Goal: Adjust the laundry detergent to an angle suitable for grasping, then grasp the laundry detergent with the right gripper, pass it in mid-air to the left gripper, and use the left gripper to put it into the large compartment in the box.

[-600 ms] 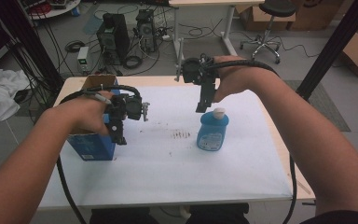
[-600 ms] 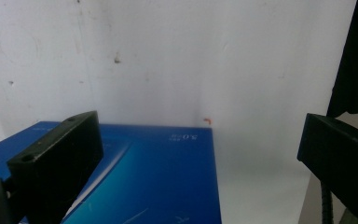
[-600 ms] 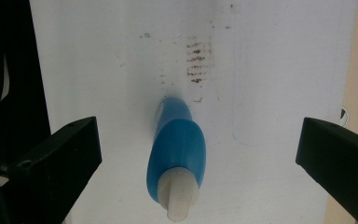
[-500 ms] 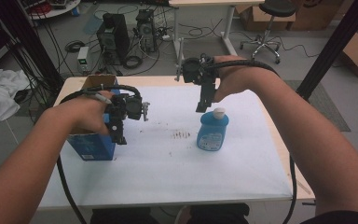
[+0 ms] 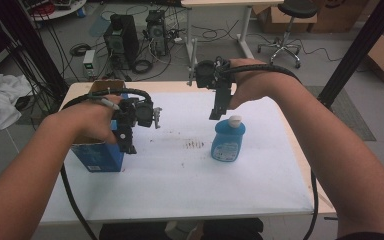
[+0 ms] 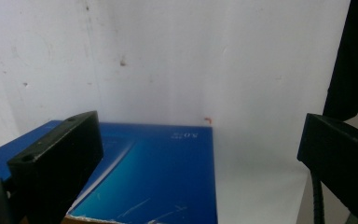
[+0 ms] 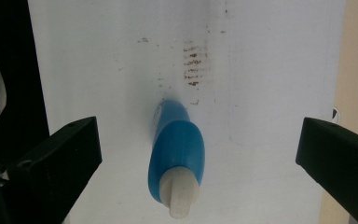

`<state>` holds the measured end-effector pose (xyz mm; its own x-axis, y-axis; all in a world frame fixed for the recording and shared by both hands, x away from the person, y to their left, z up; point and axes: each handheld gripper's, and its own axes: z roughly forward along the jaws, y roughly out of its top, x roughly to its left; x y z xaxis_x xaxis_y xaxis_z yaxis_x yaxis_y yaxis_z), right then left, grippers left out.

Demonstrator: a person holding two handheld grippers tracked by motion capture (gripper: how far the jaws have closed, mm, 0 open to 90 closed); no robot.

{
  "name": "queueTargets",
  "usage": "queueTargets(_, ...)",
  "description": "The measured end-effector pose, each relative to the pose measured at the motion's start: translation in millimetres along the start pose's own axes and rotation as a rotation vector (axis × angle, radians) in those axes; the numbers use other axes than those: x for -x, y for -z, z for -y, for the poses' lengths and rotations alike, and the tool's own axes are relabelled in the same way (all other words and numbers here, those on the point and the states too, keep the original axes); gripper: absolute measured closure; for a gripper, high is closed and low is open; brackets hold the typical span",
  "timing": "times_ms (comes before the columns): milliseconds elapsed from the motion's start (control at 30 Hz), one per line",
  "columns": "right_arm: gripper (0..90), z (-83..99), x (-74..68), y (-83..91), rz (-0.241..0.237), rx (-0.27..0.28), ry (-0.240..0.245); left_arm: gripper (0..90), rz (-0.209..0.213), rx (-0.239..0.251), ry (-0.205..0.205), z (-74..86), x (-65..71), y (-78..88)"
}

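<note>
high view puts the blue bottle (image 5: 228, 141) upright on the white table cover (image 5: 190, 190), right of middle, with its pale cap (image 5: 235, 120) on top. against the frames from half a second back, almost nothing has shifted: the bottle stands on the same spot, and the right gripper (image 5: 215, 115) hangs at the same height just above and a little behind the cap, not touching it. right gripper view looks straight down on the bottle (image 7: 177, 151); its two black jaws stand wide apart, one on each side, with nothing pressed between them, so the gripper is open and empty. to the left, the blue box (image 5: 97, 157) sits near the table's left edge with the person's left hand (image 5: 92, 120) over it. the left gripper (image 5: 128, 145) points down beside the box's right face, also unmoved, and in left gripper view its jaws are spread wide over the box's blue side (image 6: 163, 179) and the white cover, holding nothing. a dark smudge (image 5: 195, 145) marks the cover between box and bottle. my reading: both hands are holding a pause before any grasp, so no step has advanced; the right gripper looks lined up to descend around the bottle's neck, while the left looks poised to steady or take the box.
</note>
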<state>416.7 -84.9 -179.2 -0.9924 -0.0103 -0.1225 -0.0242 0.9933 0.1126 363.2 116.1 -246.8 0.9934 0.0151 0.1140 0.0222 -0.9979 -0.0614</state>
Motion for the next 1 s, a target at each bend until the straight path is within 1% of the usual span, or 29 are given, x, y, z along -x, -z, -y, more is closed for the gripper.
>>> queueTargets(200, 0.0, -0.1, 2.7, -4.3, -0.001, -0.019, 0.0, 0.5, 0.009, 0.005, 0.003, 0.6, -1.9, -2.9)
queueTargets(267, 0.0, 0.2, 5.0, -5.2, -0.006, -0.016, -0.002, 0.5, 0.007, 0.01, 0.008, 1.4, -2.9, -2.5)
queueTargets(367, 0.0, 0.0, 6.9, -6.3, -0.01, -0.014, -0.002, 0.5, 0.006, 0.011, 0.002, 2.2, -5.3, -1.6)
queueTargets(433, 0.0, -0.3, 11.4, -10.7, -0.016, -0.023, -0.001, 0.6, 0.005, 0.002, 0.002, 3.0, -7.6, -1.6)
queueTargets(600, 0.0, -0.8, 18.3, -15.2, -0.021, -0.021, -0.007, 0.6, 0.006, 0.012, 0.008, 6.8, -13.1, -2.4)
queueTargets(700, 0.0, -0.9, 22.1, -17.2, -0.023, -0.022, -0.008, 0.5, 0.004, -0.007, 0.014, 8.4, -15.0, -4.0)
queueTargets(767, 0.0, 0.0, 23.8, -17.7, -0.015, -0.016, -0.006, 0.5, 0.007, 0.005, 0.016, 9.1, -14.7, -4.3)
queueTargets(833, 0.0, 2.1, 25.3, -17.1, -0.007, 0.017, -0.005, 0.5, 0.009, 0.008, 0.014, 8.9, -13.3, -5.4)
queueTargets(900, 0.0, 5.8, 27.4, -17.4, -0.002, 0.056, 0.002, 0.6, 0.009, -0.001, 0.014, 8.1, -11.5, -5.1)
queueTargets(933, 0.0, 9.1, 28.8, -17.2, -0.002, 0.091, -0.004, 0.5, 0.01, 0.004, 0.015, 8.0, -11.0, -4.9)
queueTargets(967, 0.0, 10.9, 29.1, -16.5, 0.004, 0.11, -0.01, 0.5, 0.004, 0.005, 0.017, 7.7, -10.7, -4.5)
queueTargets(1000, 0.0, 13.4, 29.4, -15.1, 0.005, 0.146, -0.019, 0.5, 0.001, 0.004, 0.02, 7.7, -10.5, -4.7)
